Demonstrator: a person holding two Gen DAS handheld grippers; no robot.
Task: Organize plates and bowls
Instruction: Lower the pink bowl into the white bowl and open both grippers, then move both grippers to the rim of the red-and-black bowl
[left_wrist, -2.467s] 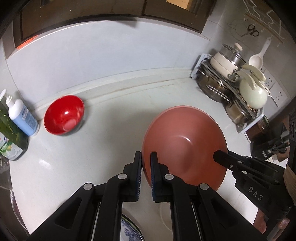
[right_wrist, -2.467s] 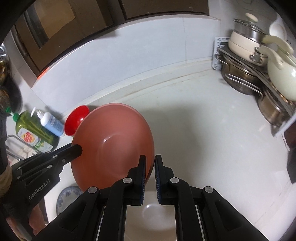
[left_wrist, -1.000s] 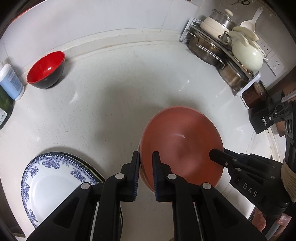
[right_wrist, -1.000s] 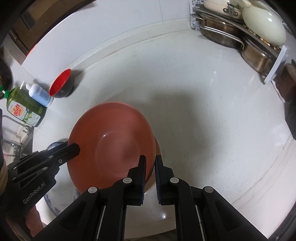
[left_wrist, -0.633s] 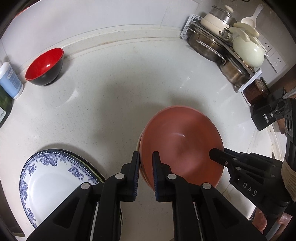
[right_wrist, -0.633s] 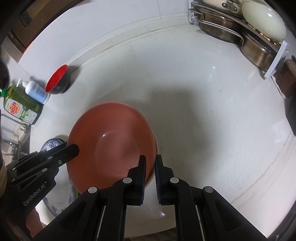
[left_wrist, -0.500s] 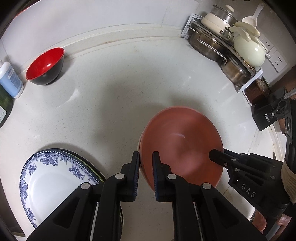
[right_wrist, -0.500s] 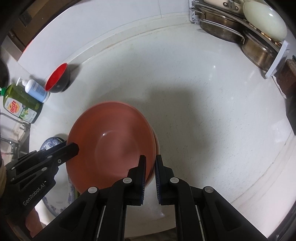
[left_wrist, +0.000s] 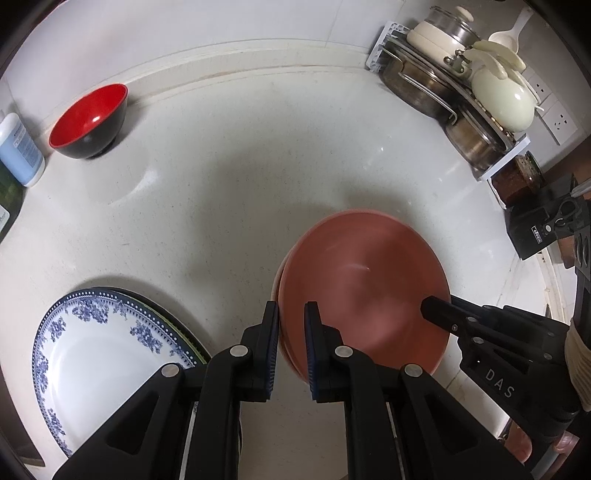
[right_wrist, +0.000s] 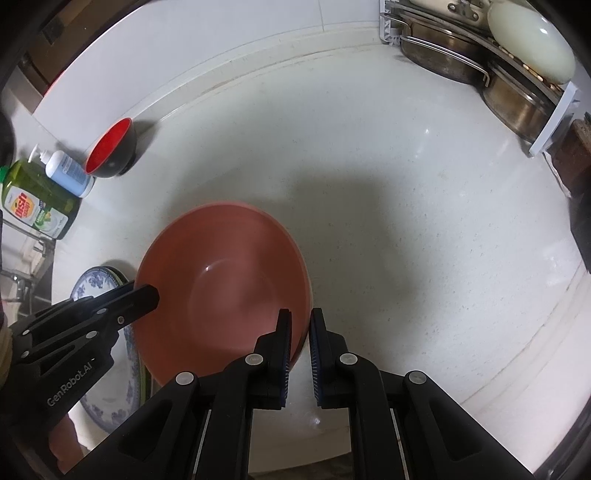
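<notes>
Terracotta pink fills the near field: the big pink bowl (left_wrist: 364, 288) is pinched on two sides at once. Left gripper (left_wrist: 291, 332) clamps the bowl's left rim, its jaws narrowed onto the edge, and the right gripper (right_wrist: 300, 339) bites the opposite rim the same way, so both are closed on the bowl. A second rim edge shows just under the bowl's left side, though whether that is another dish or blur is hard to call. Whether the bowl touches the tabletop (left_wrist: 229, 177) can't be judged either.

Just left of the bowl, a blue-and-white plate (left_wrist: 107, 350) lies flat on a dark-rimmed plate beneath it; from the right wrist, the left gripper's body covers part of that stack.

Farther out, well left of the bowl near the wall, sits a red-and-black bowl (left_wrist: 90, 120), upright, with a pale blue pump bottle (right_wrist: 68, 170) just beside it and a green dish soap bottle (right_wrist: 35, 201) next along.

Far right of the pink bowl, a rack of steel pots (left_wrist: 443, 96) stands in the corner, a cream lidded pot (left_wrist: 504, 101) on top.
</notes>
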